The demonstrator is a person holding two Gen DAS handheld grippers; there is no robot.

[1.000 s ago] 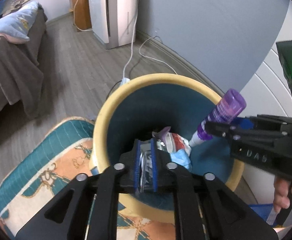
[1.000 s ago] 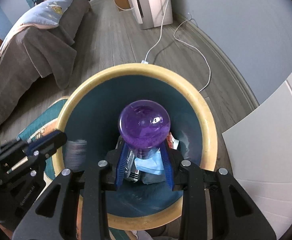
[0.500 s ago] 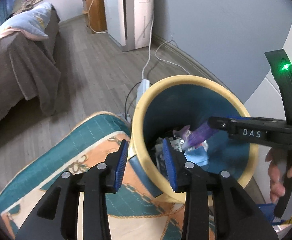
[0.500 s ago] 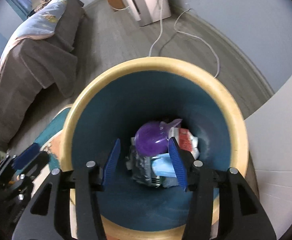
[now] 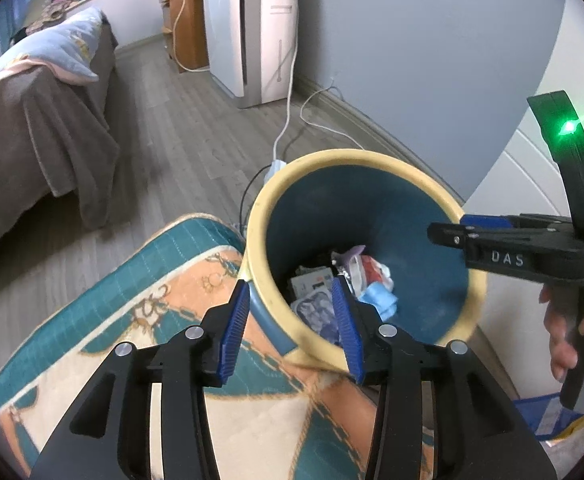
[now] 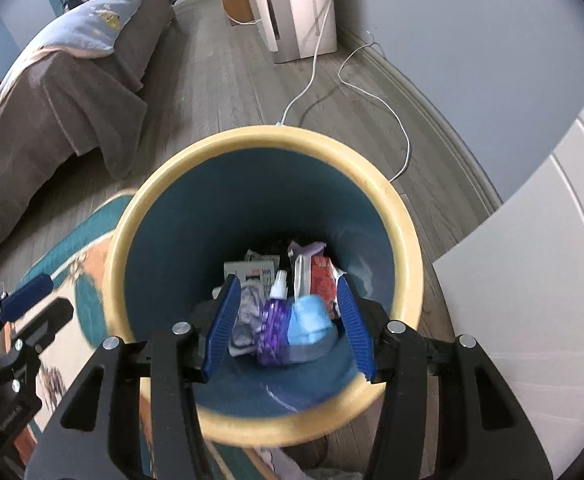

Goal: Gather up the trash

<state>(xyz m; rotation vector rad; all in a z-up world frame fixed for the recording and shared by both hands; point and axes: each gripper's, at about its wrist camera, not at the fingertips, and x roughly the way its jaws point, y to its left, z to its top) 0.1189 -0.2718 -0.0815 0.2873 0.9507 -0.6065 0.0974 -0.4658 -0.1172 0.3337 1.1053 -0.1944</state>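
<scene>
- The purple bottle (image 6: 273,330) lies inside the yellow-rimmed bin (image 6: 408,236) among wrappers.
- The right hand-held gripper (image 6: 288,326) hovers above it, released.
- The left hand-held gripper (image 5: 292,330), released, straddles the bin's near-left rim.

Grey wood-plank floor (image 6: 228,92). Standing directly on it: yellow-rimmed bin (image 6: 406,236) with blue interior, at the edge of a teal and orange patterned rug (image 5: 164,280). White cable (image 6: 376,96) trails across the boards beyond the bin. White appliance (image 5: 260,28) stands against the wall, bed (image 5: 32,128) to the left
</scene>
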